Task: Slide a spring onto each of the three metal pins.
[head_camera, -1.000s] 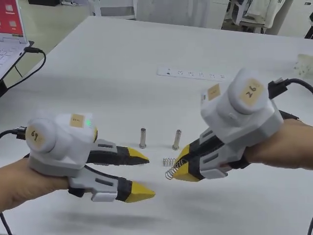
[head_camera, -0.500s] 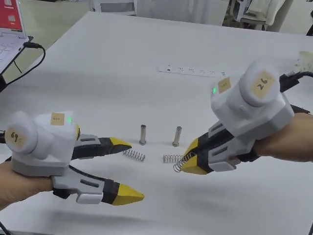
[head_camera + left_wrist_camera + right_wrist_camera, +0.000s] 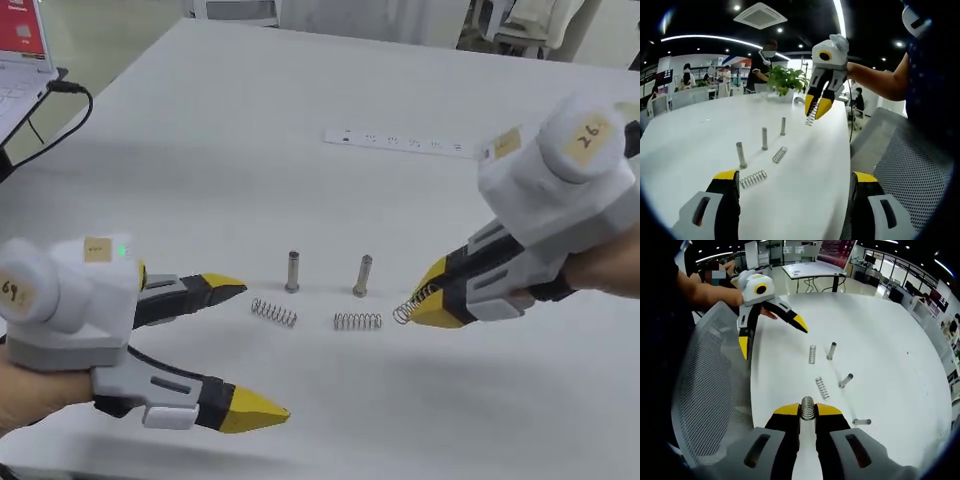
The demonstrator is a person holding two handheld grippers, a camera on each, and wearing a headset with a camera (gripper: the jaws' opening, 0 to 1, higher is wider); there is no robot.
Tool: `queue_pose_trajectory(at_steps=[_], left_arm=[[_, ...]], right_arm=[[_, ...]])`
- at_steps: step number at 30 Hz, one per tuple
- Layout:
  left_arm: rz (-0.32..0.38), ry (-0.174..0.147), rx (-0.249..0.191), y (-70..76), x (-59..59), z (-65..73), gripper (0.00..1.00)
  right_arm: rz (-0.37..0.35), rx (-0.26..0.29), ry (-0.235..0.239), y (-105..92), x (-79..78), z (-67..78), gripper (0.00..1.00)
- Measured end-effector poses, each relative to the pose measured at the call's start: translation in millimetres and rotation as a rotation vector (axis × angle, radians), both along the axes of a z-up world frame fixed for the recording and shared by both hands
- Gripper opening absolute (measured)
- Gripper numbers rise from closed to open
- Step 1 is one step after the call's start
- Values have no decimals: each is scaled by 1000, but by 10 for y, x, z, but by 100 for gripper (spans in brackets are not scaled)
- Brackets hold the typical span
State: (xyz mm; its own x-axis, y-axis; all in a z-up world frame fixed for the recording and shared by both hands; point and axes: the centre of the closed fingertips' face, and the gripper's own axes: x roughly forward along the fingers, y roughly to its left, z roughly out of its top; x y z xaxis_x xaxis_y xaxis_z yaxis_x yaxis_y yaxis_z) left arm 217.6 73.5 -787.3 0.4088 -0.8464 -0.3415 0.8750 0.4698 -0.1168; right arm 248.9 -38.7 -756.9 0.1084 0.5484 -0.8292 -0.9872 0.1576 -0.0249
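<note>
none of three done — the pins (image 3: 764,138) appear bare, though small in view. right gripper (image 3: 432,298) jaws clamp one spring (image 3: 410,302) above the desk (image 3: 200,150); two loose springs (image 3: 273,312) lie by the pins. left gripper (image 3: 252,348) jaws wide, empty.

We saw a white table (image 3: 250,110) with a power strip (image 3: 400,143) at upper centre, a laptop (image 3: 18,60) at upper left, and what seemed a grey mesh chair (image 3: 900,150) lower right; ceiling strip lights (image 3: 841,17) glowed overhead.
</note>
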Motion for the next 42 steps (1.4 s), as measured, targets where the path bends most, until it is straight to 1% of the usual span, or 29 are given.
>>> queue_pose_trajectory(at_steps=[8,12,15,21,24,27,30,33,35,42], left_arm=[[20,7,-11,-1,9,-26,98],[25,9,-12,-6,14,-36,98],[27,9,-9,-10,14,-50,98],[33,10,-17,-17,16,-48,98],[32,13,-17,-23,-3,-62,98],[31,14,-16,-25,-13,-70,98],[33,15,-19,-30,-18,-68,98],[29,14,-17,-44,-24,-67,98],[29,15,-16,-46,-24,-67,98],[30,16,-15,-47,-20,-70,98]], right_arm=[[-54,-32,-17,-223,169,79,8],[-81,-35,-35,-306,287,168,8],[-101,-60,-60,-385,407,216,8],[-115,-84,-74,-449,560,281,8],[-110,-124,-72,-485,615,246,8],[-105,-144,-60,-494,657,209,8],[-96,-185,-52,-527,697,144,8],[-92,-203,-24,-536,733,79,8],[-90,-220,-18,-552,766,44,8],[-90,-238,18,-561,833,-58,8]])
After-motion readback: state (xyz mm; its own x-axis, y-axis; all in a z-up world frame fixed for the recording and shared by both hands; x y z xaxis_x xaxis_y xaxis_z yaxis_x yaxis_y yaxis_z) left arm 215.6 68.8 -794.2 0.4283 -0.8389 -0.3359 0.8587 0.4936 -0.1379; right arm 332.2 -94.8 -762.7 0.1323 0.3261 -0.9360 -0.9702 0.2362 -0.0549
